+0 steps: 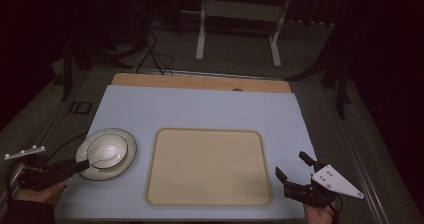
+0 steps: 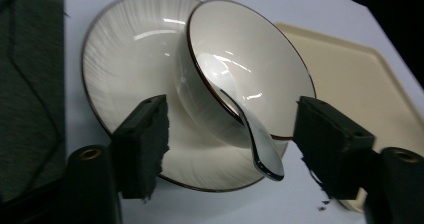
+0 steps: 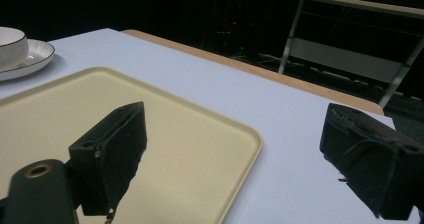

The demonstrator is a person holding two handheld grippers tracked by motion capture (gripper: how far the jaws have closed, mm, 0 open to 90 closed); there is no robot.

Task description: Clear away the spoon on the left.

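High view: rectangular bench [image 1: 200, 109] with a matte, pale blue-white top and a strip of bare wood along its far edge.

Tray [image 1: 209, 167]: cream, smooth, rectangular with rounded corners and a low raised lip; lies flat at the middle of the near half of the bench, nothing on it.

Plate [image 1: 129, 154]: round, glossy white ceramic, fine radial ribbing, thin dark rim; sits just left of the tray, apart from it.

Bowl [image 1: 107, 150]: round, glossy white, dark-edged rim; stands on the plate.

Spoon [image 2: 260, 144]: white glazed ceramic, curved handle; its scoop end lies inside the bowl, its handle rests over the bowl's near rim and juts out above the plate.

Left gripper [image 1: 85, 164]: black, held at the near left corner; fingers [image 2: 142, 144] faced with frayed dark foam, spread wide, straddling the near side of bowl and spoon, touching neither.

Right gripper [image 1: 292, 169]: black with a grey three-cornered plate; hovers by the tray's near right corner, fingers [image 3: 112, 149] wide apart, holding nothing.
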